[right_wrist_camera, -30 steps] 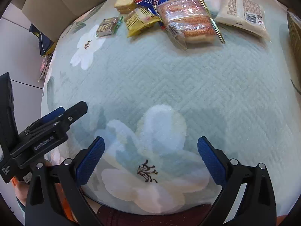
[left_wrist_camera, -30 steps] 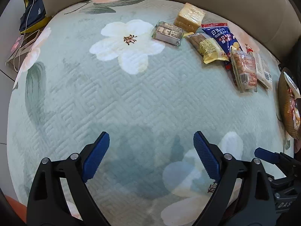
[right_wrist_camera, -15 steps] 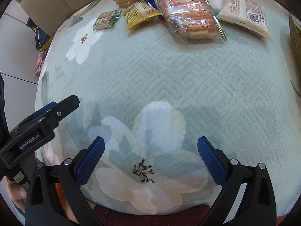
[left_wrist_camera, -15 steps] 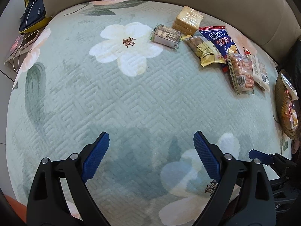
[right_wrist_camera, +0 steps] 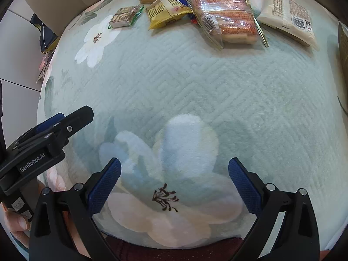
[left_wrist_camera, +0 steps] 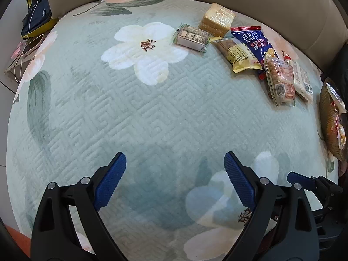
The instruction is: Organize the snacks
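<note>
A pale green quilted cushion with white flowers carries the snacks. The left gripper hovers with jaws spread and empty. Along the far edge lie a small biscuit pack, a yellow wrapper, a blue bag and a clear cake pack. The right gripper hovers, jaws spread, holding nothing.

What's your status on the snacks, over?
Left gripper open, empty. Right gripper open, empty. Snack packets untouched in a row at the cushion's far edge; basket at right. Nothing between.
</note>
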The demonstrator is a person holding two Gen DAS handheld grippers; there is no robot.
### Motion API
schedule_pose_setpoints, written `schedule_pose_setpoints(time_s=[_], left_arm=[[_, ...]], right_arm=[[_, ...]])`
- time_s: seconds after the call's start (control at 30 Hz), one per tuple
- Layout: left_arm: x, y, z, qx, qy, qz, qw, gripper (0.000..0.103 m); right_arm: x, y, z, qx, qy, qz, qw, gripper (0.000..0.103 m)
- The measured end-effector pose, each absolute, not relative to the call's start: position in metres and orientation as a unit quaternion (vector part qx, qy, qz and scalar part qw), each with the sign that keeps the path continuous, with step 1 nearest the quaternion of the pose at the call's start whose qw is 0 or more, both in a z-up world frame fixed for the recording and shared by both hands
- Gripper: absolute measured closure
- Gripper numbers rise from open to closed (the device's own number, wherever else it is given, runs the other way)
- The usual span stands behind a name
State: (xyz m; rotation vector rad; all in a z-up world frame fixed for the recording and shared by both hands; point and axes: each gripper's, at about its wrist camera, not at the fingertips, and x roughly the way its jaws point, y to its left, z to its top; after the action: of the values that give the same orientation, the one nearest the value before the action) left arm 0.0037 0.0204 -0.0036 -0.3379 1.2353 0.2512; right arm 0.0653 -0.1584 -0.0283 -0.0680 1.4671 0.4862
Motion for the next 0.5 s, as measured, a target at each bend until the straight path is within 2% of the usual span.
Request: schedule_pose_setpoints(time_s=[0.5], left_arm=[[0.0027,0.0191,-0.0076,-0.156,0.577,0.117,0.793,0.01]], right_arm=[[0.0657,-0.1538,-0.0331,-0.046,0.665,0.225,0.711,0.005]])
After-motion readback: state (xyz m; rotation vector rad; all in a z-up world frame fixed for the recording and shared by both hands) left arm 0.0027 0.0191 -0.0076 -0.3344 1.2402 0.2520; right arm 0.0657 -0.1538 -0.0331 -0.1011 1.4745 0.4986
